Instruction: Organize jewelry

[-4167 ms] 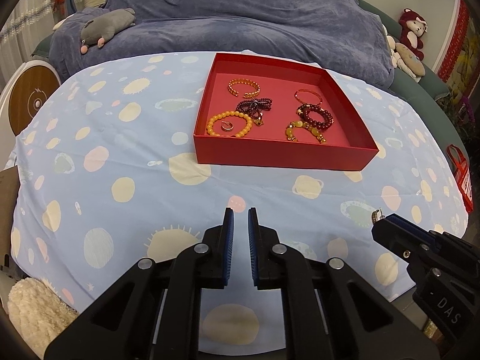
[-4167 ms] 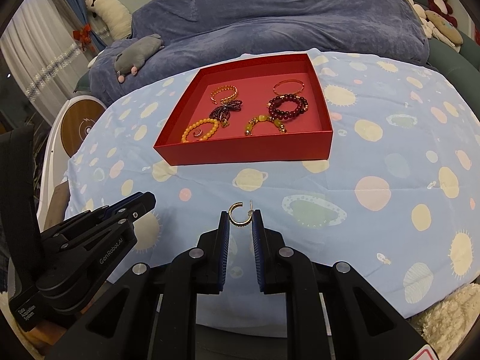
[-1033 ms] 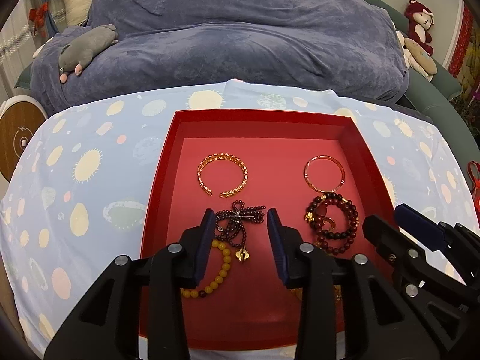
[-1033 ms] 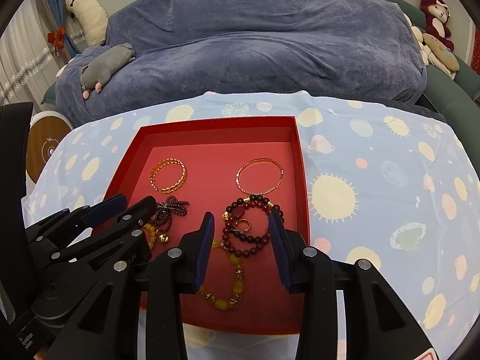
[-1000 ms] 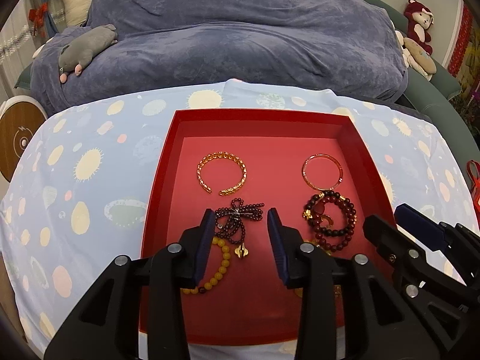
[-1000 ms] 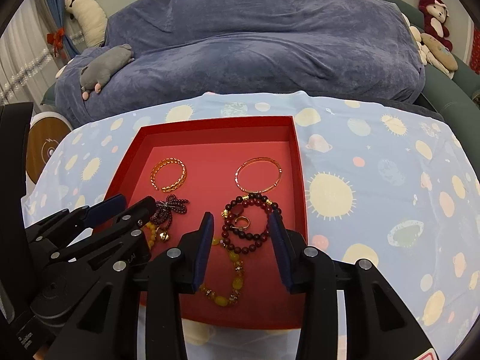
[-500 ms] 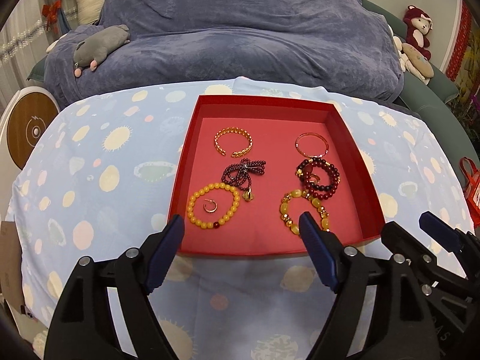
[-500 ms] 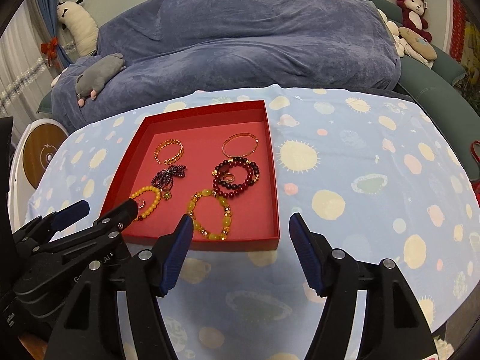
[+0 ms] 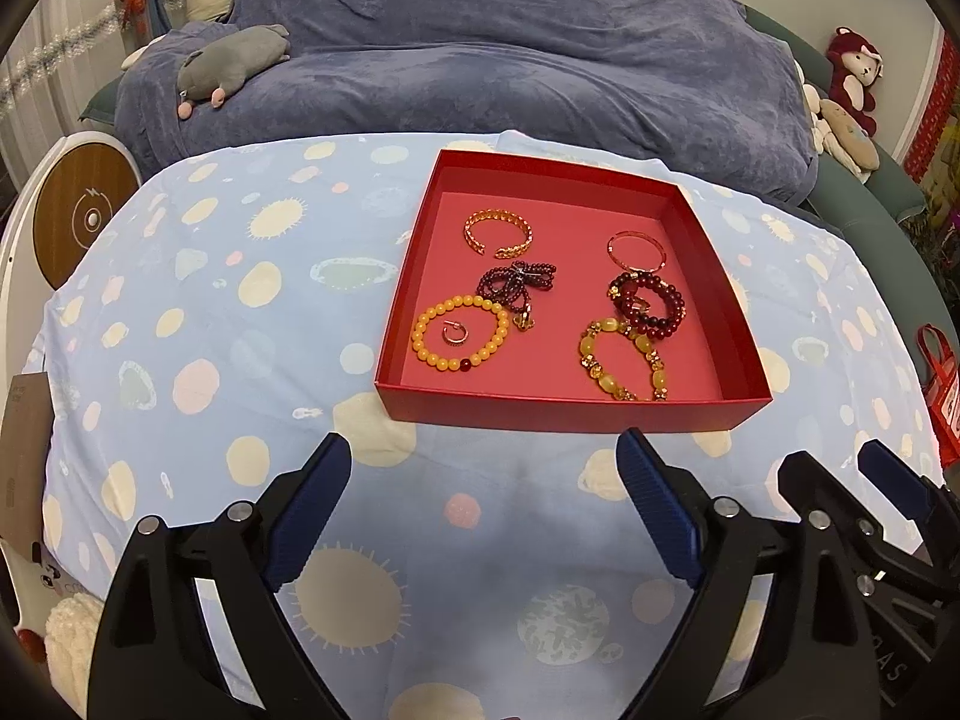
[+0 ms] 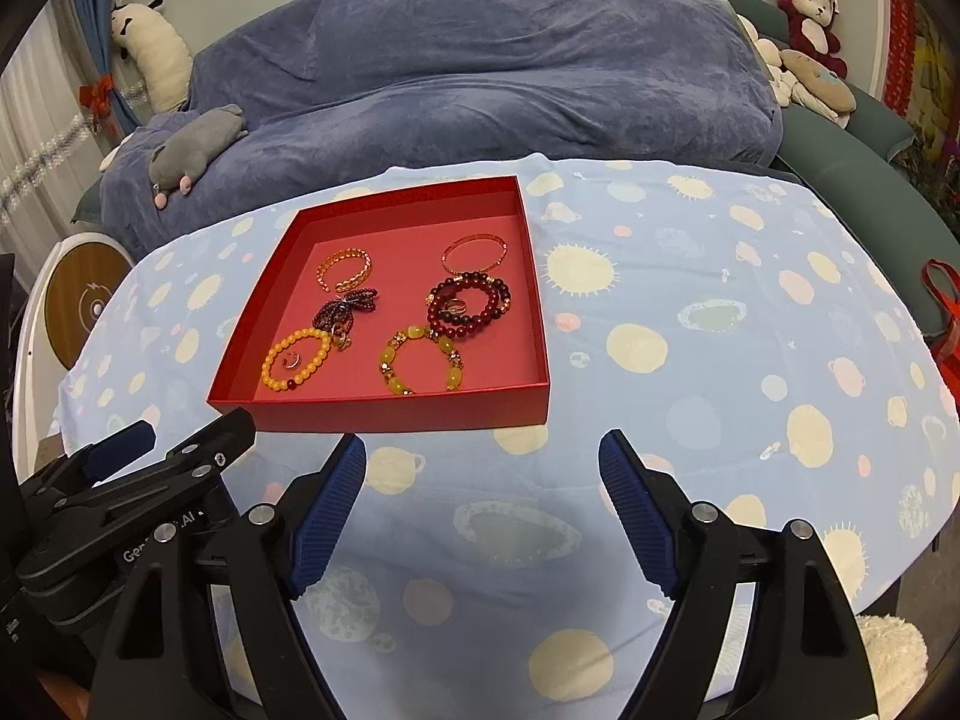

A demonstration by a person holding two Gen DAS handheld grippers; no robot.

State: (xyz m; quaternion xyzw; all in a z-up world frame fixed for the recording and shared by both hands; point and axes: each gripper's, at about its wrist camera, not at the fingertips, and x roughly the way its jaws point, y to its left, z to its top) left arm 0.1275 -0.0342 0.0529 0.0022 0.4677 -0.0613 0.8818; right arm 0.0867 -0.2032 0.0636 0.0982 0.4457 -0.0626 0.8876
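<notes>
1. Jewelry lies gathered in the red box [image 9: 573,414] on the cloth-covered desk [image 9: 240,312]; nearest the cameras, both grippers hover empty above the cloth, just short of the box's near wall.
2. Left gripper [image 9: 483,516]: its fingers [image 9: 312,510] are spread wide apart, gripping nothing. Right gripper [image 10: 480,501]: its fingers [image 10: 630,504] are likewise wide apart and empty.
3. Near row in the box: a yellow bead bracelet [image 9: 461,333] with a small hoop earring [image 9: 451,333] lying inside its ring, and an amber bracelet [image 9: 624,360] to the right.
4. Middle row: a dark bow-shaped strand [image 9: 519,288] touching the yellow bracelet's edge, and a garnet bracelet [image 9: 648,303] with a second small earring inside it.
5. Far row: a gold cuff [image 9: 498,234] and a thin bangle [image 9: 637,249], each lying apart from its neighbours.
6. Beyond the desk, a blue-draped sofa [image 10: 480,78] with soft toys.
7. Judged from this layout, sorting looks complete or nearly so. Risks from here: a wide-spread finger dropping low could clip the box's near wall and slide it, scattering the pieces; reaching back in could snag the bow strand and drag the yellow bracelet, rolling the tiny earring out of its ring.
</notes>
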